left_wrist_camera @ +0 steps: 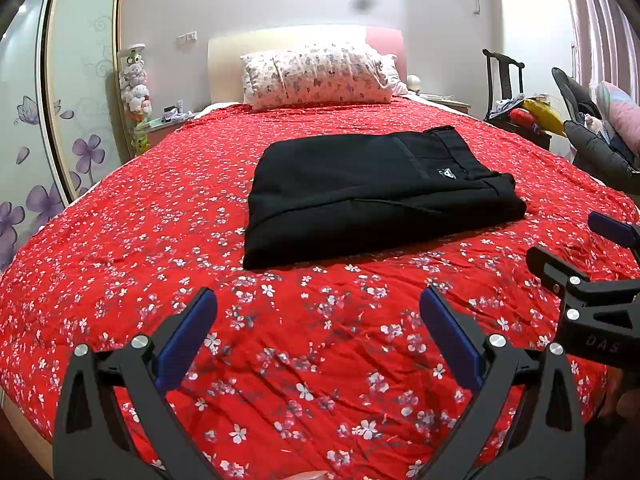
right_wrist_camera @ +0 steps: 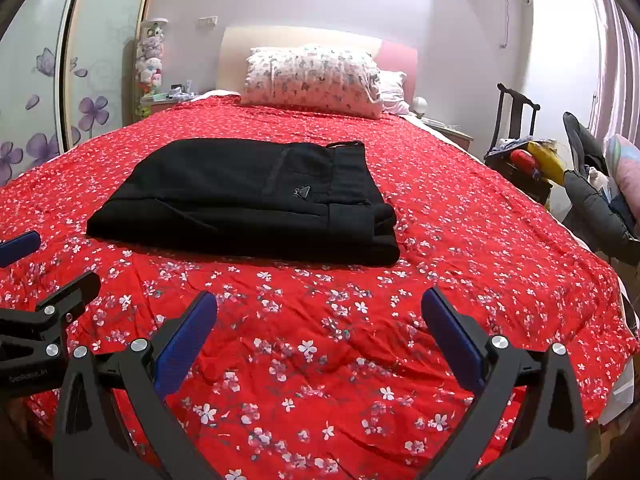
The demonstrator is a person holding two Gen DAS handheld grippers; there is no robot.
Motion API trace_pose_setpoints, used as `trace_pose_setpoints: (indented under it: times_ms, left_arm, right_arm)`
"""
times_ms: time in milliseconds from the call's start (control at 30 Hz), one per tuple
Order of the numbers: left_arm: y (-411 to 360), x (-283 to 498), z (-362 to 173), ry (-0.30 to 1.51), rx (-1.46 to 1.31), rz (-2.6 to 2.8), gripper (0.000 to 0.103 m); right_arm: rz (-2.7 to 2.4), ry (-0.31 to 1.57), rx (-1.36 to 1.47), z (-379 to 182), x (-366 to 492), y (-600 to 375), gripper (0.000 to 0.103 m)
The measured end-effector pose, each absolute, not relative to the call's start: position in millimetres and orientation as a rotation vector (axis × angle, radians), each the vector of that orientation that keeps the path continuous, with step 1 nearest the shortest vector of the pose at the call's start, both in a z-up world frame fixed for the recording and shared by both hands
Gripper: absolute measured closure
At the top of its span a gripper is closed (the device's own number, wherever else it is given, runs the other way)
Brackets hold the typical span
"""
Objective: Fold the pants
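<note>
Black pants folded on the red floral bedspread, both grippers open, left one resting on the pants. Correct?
Not quite. The left gripper isn't on the pants; in the left wrist view it hangs open over bare bedspread, short of the near edge of the pants. The rest holds: pants folded, right gripper open too.

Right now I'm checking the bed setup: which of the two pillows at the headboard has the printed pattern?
The front pillow has the small printed pattern. The plain pale pillow lies behind it, only its right end peeking out.
</note>
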State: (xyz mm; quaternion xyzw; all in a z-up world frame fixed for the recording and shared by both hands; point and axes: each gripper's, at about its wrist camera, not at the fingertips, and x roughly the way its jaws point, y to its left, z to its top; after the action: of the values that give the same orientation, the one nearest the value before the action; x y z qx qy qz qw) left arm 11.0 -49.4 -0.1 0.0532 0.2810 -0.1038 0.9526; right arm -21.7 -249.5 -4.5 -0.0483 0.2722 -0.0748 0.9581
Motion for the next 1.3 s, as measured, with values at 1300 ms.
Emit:
trace_pose_setpoints:
  times_ms: [1300]
  left_arm:
    - [-48.7, 10.8, 0.8, 0.569, 0.112, -0.212, 0.002]
  right_arm:
    - [-0.152, 0.559, -0.095, -6.8, -21.5, -251.1, 0.001]
